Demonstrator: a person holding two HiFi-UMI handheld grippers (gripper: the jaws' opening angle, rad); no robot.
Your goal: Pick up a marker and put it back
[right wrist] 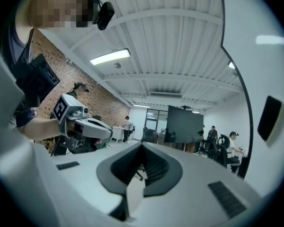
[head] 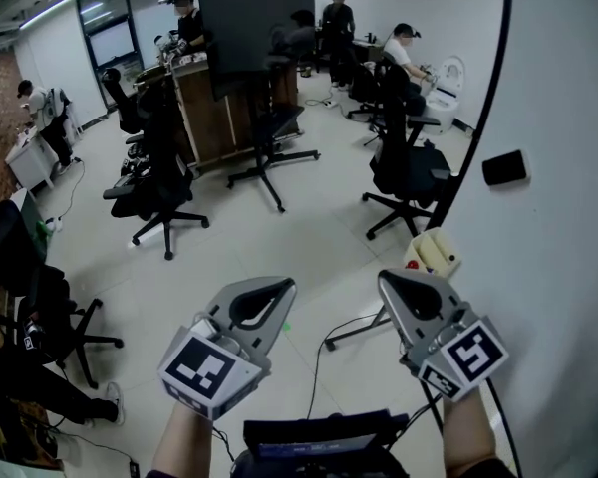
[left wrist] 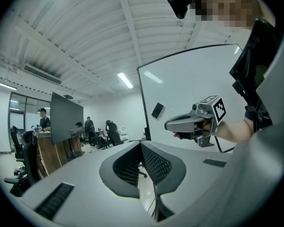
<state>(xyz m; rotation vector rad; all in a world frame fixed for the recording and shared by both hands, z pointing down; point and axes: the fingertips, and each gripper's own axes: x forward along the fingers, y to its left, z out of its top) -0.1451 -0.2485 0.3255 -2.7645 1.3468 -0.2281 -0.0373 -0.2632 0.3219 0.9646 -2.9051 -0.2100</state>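
No marker shows in any view. In the head view both grippers are held out level over the floor, side by side. My left gripper [head: 281, 288] has its jaws shut with nothing between them, and its own view [left wrist: 141, 144] shows the pads meeting. My right gripper [head: 387, 281] is also shut and empty, as seen along its jaws [right wrist: 142, 145]. Each one appears in the other's view: the right gripper [left wrist: 173, 124] and the left gripper [right wrist: 108, 131]. A whiteboard [head: 563, 227] stands just to the right, with a black eraser [head: 505, 167] stuck on it.
A pale yellow object [head: 436, 251] lies at the whiteboard's lower edge, beyond my right gripper. Black office chairs [head: 157, 182] [head: 407, 172], a wooden desk [head: 211, 113] with a dark screen [head: 254, 23], and several people stand farther off. A cable [head: 319, 361] runs across the floor.
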